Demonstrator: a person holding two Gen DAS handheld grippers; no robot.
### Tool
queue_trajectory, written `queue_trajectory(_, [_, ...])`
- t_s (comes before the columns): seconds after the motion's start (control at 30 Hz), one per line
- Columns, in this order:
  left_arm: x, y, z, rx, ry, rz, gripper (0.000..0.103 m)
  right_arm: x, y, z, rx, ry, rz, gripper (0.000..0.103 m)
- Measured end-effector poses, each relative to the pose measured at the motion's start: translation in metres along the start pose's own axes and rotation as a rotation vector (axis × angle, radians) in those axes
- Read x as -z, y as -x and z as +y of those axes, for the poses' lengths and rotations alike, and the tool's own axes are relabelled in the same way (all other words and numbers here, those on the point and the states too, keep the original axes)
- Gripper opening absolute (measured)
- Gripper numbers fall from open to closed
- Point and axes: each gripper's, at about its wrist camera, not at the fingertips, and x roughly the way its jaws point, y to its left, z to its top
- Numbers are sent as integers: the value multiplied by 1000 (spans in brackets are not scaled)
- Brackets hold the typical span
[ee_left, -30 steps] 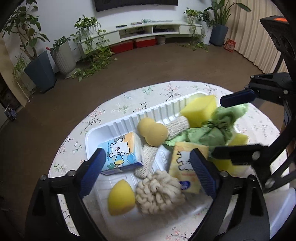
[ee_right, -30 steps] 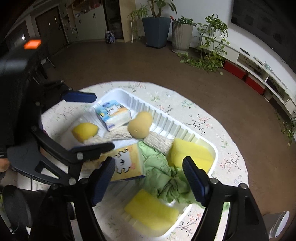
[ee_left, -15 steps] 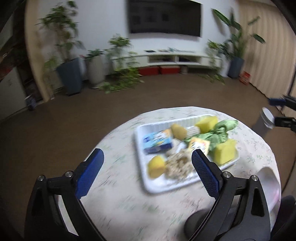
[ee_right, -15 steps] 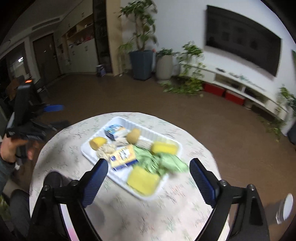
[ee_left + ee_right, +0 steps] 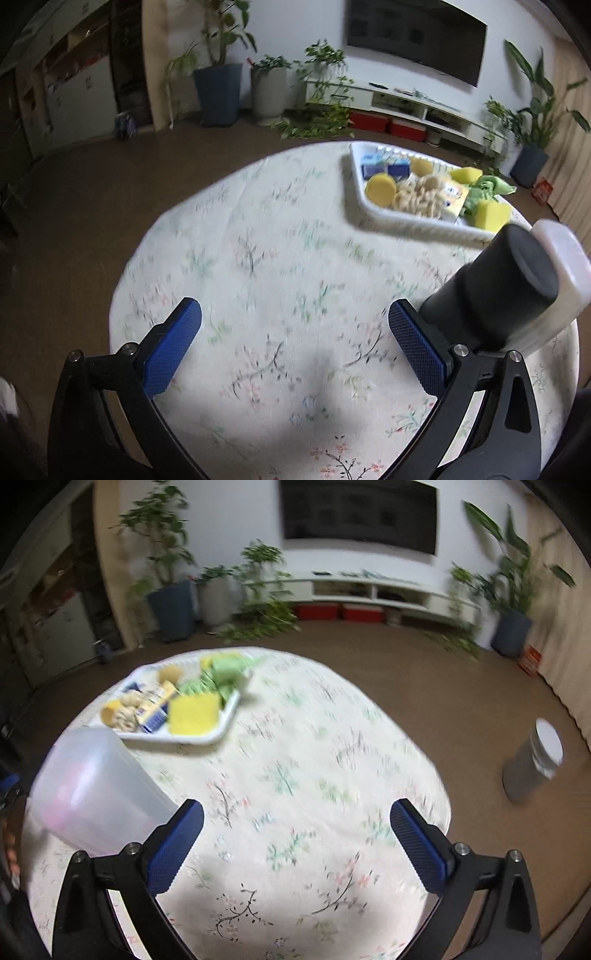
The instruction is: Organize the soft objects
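A white tray (image 5: 373,214) sits at the far side of the round floral table and holds yellow sponges (image 5: 380,184), a cream mop-like pad (image 5: 419,192), a green cloth (image 5: 487,186), tissue packs (image 5: 386,166) and a beige puff. It also shows in the right wrist view (image 5: 221,723) at the upper left. My left gripper (image 5: 295,338) is open and empty over the bare cloth, well short of the tray. My right gripper (image 5: 297,834) is open and empty over the near part of the table.
A dark cylinder with a translucent white cap (image 5: 513,288) lies close to my left gripper's right finger. It shows as a translucent container (image 5: 92,794) by my right gripper's left finger. A grey bin (image 5: 532,764) stands on the floor at the right. Plants and a TV shelf line the far wall.
Both grippers have pulled back from right above the tray to the near side of the table. The tray now lies far ahead. Both stay open and empty.
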Motion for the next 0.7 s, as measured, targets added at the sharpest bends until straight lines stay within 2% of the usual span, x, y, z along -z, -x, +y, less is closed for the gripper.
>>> queue_trajectory(0.1, [2, -9, 1, -32, -23, 28, 103, 15, -18, 1, 75, -10, 13, 103])
queue_trajectory(0.2, [-1, -18, -1, -55, -57, 18, 103, 26, -40, -3, 92, -32, 25, 103])
queue_trajectory(0.27, [-3, -26, 1, -62, -55, 14, 103, 28, -50, -7, 81, -55, 48, 103])
queue_trajectory(0.4, [-8, -46, 1, -46, -31, 42, 103, 22, -56, -15, 100, -104, 29, 103])
queue_trajectory(0.5, [-11, -58, -4, -50, -58, 55, 103, 18, -64, -13, 98, -109, 48, 103])
queue_trajectory(0.7, [-16, -78, 5, -68, -32, 83, 103, 23, -86, 2, 97, -37, 113, 103])
